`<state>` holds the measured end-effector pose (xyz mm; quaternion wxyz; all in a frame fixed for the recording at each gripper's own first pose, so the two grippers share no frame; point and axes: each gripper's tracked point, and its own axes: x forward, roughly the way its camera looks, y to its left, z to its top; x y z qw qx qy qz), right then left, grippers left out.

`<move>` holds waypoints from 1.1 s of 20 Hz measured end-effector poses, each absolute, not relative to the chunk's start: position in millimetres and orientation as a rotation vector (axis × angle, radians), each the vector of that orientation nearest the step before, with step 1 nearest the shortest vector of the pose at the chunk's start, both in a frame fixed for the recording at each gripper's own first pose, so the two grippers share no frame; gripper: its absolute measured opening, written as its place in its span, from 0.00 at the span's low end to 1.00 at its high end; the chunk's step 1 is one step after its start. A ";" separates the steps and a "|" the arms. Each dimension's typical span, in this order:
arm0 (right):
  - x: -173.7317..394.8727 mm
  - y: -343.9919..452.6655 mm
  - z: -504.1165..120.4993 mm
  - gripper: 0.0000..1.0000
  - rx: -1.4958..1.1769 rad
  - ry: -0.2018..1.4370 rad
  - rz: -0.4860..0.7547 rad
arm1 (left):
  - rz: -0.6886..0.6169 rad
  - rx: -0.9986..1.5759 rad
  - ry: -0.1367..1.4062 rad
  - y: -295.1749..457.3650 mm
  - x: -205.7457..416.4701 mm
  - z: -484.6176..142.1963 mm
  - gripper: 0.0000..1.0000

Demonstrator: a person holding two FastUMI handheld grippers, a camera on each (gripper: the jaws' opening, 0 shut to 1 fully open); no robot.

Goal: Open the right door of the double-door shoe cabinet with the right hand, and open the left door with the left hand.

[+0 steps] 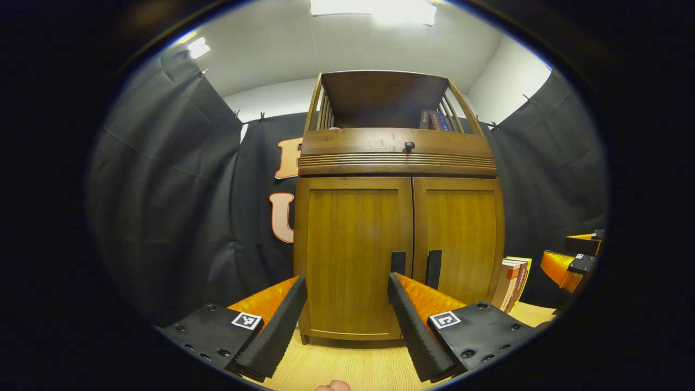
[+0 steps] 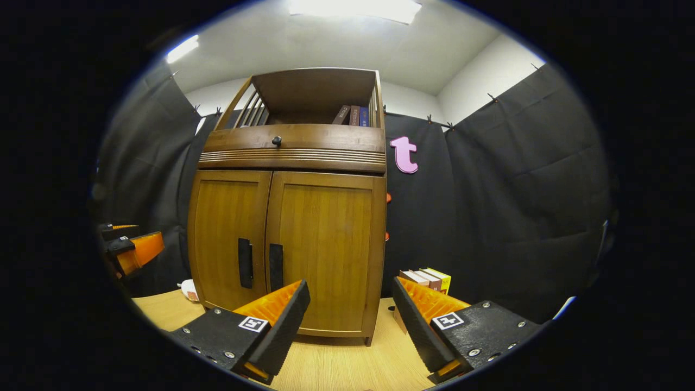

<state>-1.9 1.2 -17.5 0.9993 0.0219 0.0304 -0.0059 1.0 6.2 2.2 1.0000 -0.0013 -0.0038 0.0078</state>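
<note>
Right gripper view alone catches a white object [image 2: 189, 290] beside the cabinet [image 2: 320, 239].

Nothing here you can actually read, tbh. The books [image 2: 355, 115] on the cabinet's top shelf, upper middle of the right gripper view, have lettering on their spines but it's way too small and blurry. Same deal with the books [image 2: 425, 278] standing on the bench at the lower right of the cabinet. Each gripper carries square black-and-white marker tags [image 1: 246, 320] near its fingers, just coded patterns, no words.
</note>
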 end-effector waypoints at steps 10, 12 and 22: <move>18.8 30.5 7.2 0.94 -0.008 0.017 0.120 | 0.022 0.005 -0.015 7.9 -0.8 5.8 0.94; 35.7 38.3 12.3 0.94 0.009 0.011 0.155 | 0.028 -0.002 -0.018 7.9 -2.7 5.3 0.96; 133.8 120.2 -13.4 0.94 0.073 0.050 0.331 | 0.064 -0.022 -0.004 19.7 -15.9 1.2 0.96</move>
